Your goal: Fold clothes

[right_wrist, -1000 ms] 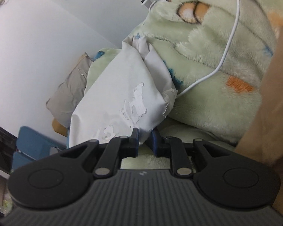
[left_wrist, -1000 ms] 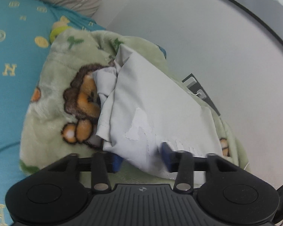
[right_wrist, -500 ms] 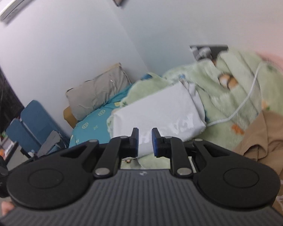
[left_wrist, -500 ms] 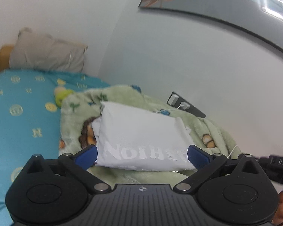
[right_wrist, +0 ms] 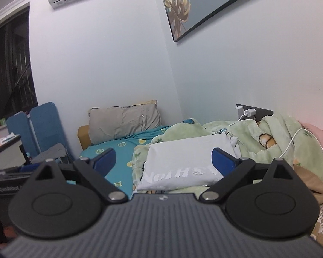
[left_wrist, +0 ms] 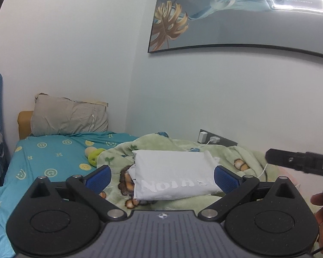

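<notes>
**Folded shirt lies free on the blanket**

The bed's teal sheet (left_wrist: pixel 54 157) carries a green plush blanket (left_wrist: pixel 183 202), and on that rests the folded white shirt (left_wrist: pixel 174 172), lettering up. The left gripper (left_wrist: pixel 162 175) gapes wide and empty; the right gripper (right_wrist: pixel 163 161) is spreading open, clear of the cloth.

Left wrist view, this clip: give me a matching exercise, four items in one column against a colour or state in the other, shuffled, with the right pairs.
Items:
1. folded white garment
2. pillow
3. bed sheet
4. left gripper

Descriptions:
A. teal with yellow smiley faces
B. grey, propped at the head of the bed
C. fingers spread wide, holding nothing
D. lying on the green fleece blanket, white lettering on its near edge

Pairs: 1-D, 2-B, 3-A, 4-C
</notes>
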A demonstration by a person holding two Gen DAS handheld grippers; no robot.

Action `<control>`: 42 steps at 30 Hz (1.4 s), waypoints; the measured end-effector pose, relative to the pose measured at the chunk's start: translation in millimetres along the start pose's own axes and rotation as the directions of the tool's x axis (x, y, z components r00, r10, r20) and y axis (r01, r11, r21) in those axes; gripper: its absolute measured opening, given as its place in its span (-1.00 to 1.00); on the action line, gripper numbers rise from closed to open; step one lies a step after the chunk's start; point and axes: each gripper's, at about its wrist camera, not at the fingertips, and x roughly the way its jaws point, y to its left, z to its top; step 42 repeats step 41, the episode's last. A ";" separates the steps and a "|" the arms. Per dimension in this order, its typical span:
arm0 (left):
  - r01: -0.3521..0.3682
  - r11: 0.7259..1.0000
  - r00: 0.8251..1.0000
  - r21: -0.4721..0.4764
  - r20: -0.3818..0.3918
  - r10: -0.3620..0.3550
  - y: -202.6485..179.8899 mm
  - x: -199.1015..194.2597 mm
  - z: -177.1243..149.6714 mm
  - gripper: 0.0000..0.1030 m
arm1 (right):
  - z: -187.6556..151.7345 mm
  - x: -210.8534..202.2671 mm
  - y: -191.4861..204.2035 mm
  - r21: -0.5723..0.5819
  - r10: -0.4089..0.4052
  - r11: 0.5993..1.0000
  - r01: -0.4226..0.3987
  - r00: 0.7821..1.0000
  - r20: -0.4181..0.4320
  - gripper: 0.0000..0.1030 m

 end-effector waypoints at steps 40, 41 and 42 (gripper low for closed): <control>-0.057 0.998 0.998 -0.003 0.039 0.058 37.6 -16.2 -45.8 0.99 | -53.6 -1.3 63.4 -0.115 -0.132 0.983 0.143 0.986 0.098 0.89; -0.057 0.998 0.998 -0.003 0.037 0.057 36.9 -16.5 -45.6 0.99 | -53.5 -1.9 64.1 -0.116 -0.131 0.983 0.142 0.987 0.096 0.89; -0.057 0.998 0.998 -0.003 0.037 0.057 36.9 -16.5 -45.6 0.99 | -53.5 -1.9 64.1 -0.116 -0.131 0.983 0.142 0.987 0.096 0.89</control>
